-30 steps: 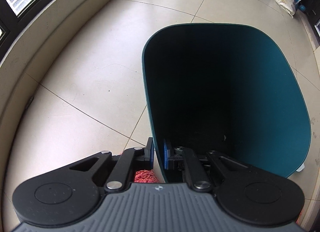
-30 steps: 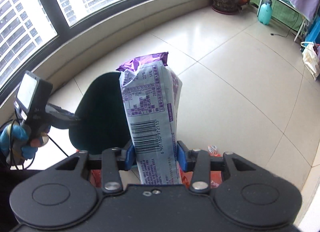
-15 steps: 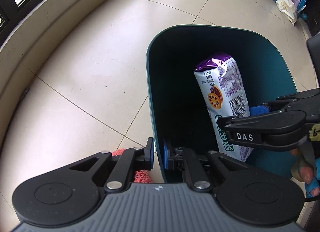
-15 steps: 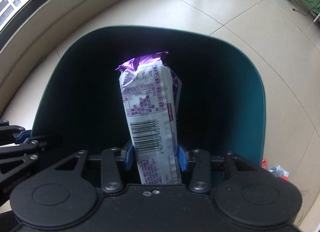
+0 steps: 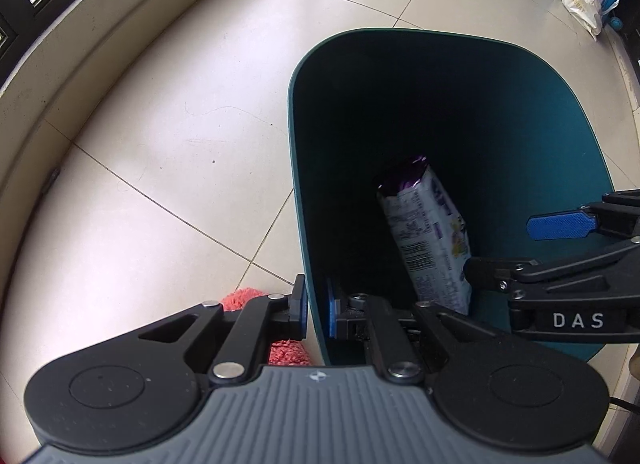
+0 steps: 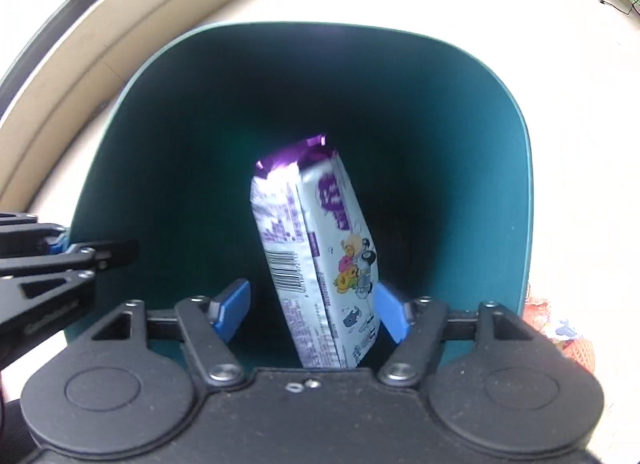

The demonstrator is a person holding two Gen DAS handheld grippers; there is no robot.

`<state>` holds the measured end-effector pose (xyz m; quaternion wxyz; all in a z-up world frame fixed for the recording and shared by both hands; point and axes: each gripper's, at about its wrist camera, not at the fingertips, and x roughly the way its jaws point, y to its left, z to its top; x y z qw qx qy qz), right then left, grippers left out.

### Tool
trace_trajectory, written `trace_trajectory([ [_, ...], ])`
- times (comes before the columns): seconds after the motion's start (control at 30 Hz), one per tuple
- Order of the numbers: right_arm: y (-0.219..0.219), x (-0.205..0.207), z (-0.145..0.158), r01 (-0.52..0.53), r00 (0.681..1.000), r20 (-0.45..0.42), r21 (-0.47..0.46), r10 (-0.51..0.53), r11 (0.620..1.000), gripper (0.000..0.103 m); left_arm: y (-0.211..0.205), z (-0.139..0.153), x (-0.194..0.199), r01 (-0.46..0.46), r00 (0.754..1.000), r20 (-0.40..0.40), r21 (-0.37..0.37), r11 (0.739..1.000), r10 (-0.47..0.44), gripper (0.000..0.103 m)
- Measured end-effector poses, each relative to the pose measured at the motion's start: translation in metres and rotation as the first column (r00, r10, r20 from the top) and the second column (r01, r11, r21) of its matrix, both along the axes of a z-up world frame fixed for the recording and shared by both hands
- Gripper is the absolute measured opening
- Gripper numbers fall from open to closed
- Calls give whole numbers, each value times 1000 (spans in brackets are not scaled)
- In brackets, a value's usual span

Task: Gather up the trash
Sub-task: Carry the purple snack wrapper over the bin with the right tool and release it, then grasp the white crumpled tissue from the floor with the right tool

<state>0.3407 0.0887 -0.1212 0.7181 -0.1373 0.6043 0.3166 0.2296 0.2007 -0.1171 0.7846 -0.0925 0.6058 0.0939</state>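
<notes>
Now, we had the left gripper [image 5: 316,310] clamped on the near wall of the teal bin [image 5: 560,135], one blue pad outside the wall and one inside, pinching the rim. We pointed it steeply down at the floor [image 5: 160,143].

We held the right gripper [image 6: 312,310] over the bin mouth, also aimed down into it. Its jaws had just been opening; the blue pads [image 6: 232,310] stood apart on either side of the snack packet [image 6: 316,248] with a visible gap on the left side. On the right side the pad sat just beside the packet, and we couldn't tell if it was touching. So: released, not gripping.

The packet, white with a purple top and a barcode on its side, was inside the bin, tilted with its purple end pointing deeper in. In the left wrist view it [image 5: 428,236] showed against the dark interior, with the right gripper's fingers [image 5: 560,225] coming in from the right edge.

Something red and fuzzy [image 5: 280,344] lay on the floor just outside the bin, partly hidden by the left gripper. More litter [image 6: 560,336], orange and white, sat on the floor by the bin's right side in the right wrist view.
</notes>
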Motion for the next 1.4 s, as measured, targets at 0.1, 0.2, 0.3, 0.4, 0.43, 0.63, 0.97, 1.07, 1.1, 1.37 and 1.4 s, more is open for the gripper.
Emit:
trace_trajectory([
  [0.1, -14, 5, 27, -6, 997, 73, 13, 5, 1000, 70, 1, -1, 1, -4, 1000, -7, -2, 1000, 4, 9],
  [0.2, -44, 6, 56, 5, 994, 105, 62, -12, 998, 78, 0, -2, 2, 4, 1000, -12, 9, 1000, -4, 9],
  [0.3, -90, 7, 75, 45, 986, 160, 66, -55, 997, 84, -2, 1, 4, 9, 1000, -1, 28, 1000, -9, 9],
  [0.4, -129, 8, 72, 113, 978, 174, 40, -118, 993, 85, -3, 4, 4, 8, 1000, 10, 35, 999, -8, 9],
  [0.43, -142, 10, 66, 136, 975, 175, 27, -139, 990, 85, -4, 5, 4, 10, 1000, 11, 41, 999, -10, 9],
  [0.63, -182, -5, -17, 181, 983, 45, -78, -178, 980, 84, -6, 3, 5, 16, 1000, 5, 54, 998, -16, 9],
  [0.97, -201, -82, -199, 56, 969, -207, -334, -131, 941, 76, -10, 3, 5, -3, 1000, 0, 74, 997, 3, 9],
  [1.07, -198, -93, -212, 151, 954, -200, -327, -224, 933, 76, -10, 3, 5, -3, 1000, -1, 77, 997, 3, 9],
  [1.1, -200, -89, -213, 187, 943, -210, -307, -258, 933, 76, -10, 3, 5, -3, 1000, -1, 76, 997, 3, 9],
  [1.37, -186, -86, -242, 189, 926, -267, -282, -266, 941, 78, -10, 5, 5, -4, 1000, -1, 68, 998, 4, 9],
  [1.4, -186, -86, -248, 193, 922, -273, -288, -273, 938, 78, -10, 5, 5, -4, 1000, -1, 68, 998, 4, 9],
])
